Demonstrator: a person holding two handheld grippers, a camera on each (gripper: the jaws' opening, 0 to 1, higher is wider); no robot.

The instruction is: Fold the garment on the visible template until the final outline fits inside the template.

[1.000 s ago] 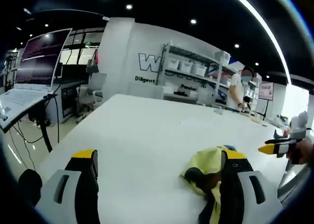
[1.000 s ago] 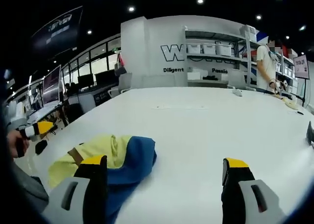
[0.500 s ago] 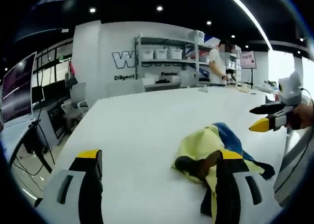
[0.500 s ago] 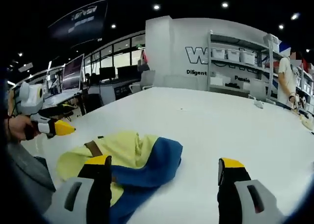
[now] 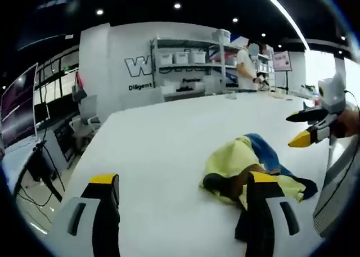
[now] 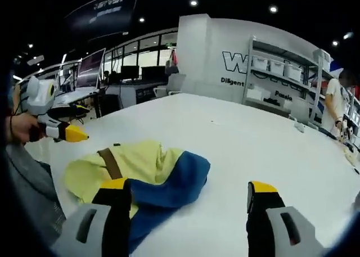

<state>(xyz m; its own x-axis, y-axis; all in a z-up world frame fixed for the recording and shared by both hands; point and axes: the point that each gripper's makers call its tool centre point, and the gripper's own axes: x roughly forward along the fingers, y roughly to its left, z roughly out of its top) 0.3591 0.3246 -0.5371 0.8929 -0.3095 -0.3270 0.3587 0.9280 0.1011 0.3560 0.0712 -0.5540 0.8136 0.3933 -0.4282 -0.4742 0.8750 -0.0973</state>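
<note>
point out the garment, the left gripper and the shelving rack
garment (image 6: pixel 147 166): right gripper view, yellow panel.
left gripper (image 6: pixel 70 134): right gripper view, yellow jaw tip.
shelving rack (image 5: pixel 188 66): left gripper view, bin shelf.

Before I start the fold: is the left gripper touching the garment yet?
Apart. The right gripper view shows the left gripper above bare table, a strip of white between its yellow tip and the garment.
</note>
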